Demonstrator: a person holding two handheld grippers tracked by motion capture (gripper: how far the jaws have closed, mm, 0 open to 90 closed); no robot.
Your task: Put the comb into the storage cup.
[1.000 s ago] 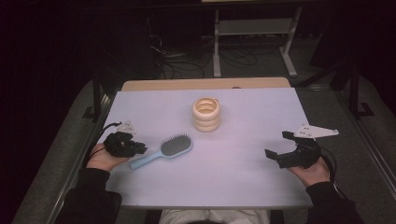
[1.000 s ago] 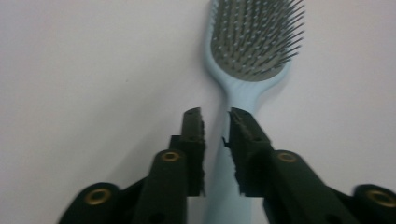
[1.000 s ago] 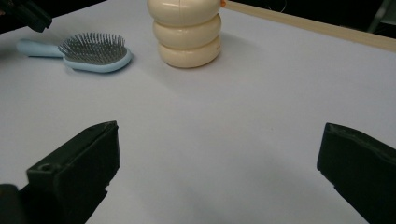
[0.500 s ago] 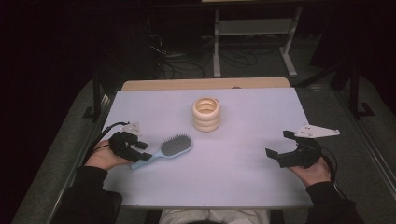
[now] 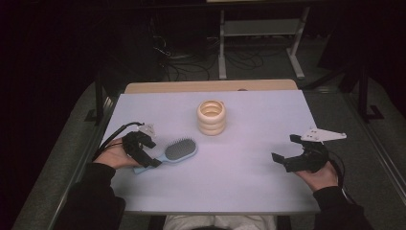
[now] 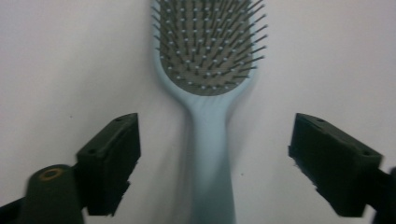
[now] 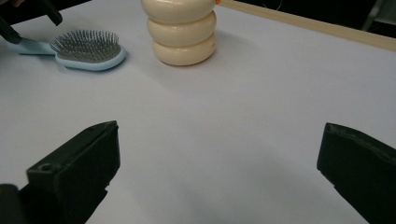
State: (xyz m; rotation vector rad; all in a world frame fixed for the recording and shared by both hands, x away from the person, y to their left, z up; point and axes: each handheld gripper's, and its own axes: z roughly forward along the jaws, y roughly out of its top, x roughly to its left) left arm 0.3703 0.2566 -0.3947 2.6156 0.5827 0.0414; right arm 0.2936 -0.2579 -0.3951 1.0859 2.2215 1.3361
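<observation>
A light blue hairbrush [image 5: 180, 149] lies bristles-up on the pale table [image 5: 249, 187], left of centre. My left gripper [image 5: 152, 153] straddles its handle. In the left gripper view the brush [image 6: 208, 51] runs up the middle, and the left gripper [image 6: 215, 140] stands wide: its jaws have just been opening, with the handle between them untouched. My right gripper [image 5: 284, 147] rests open at the table's right side with nothing between its jaws, as the right gripper view [image 7: 219, 154] also shows. That view has the brush [image 7: 88, 49] at its far left.
A cream ringed cup [image 5: 211, 116] stands upright behind the brush, near the table's middle; it also shows in the right gripper view [image 7: 182, 32]. A wooden strip [image 5: 210, 86] borders the far edge. Beyond it are a dark floor, cables and a metal rack [image 5: 258, 28].
The left gripper slid right along the table to the brush and its jaws spread apart around the handle. The right hand and gripper kept still.
</observation>
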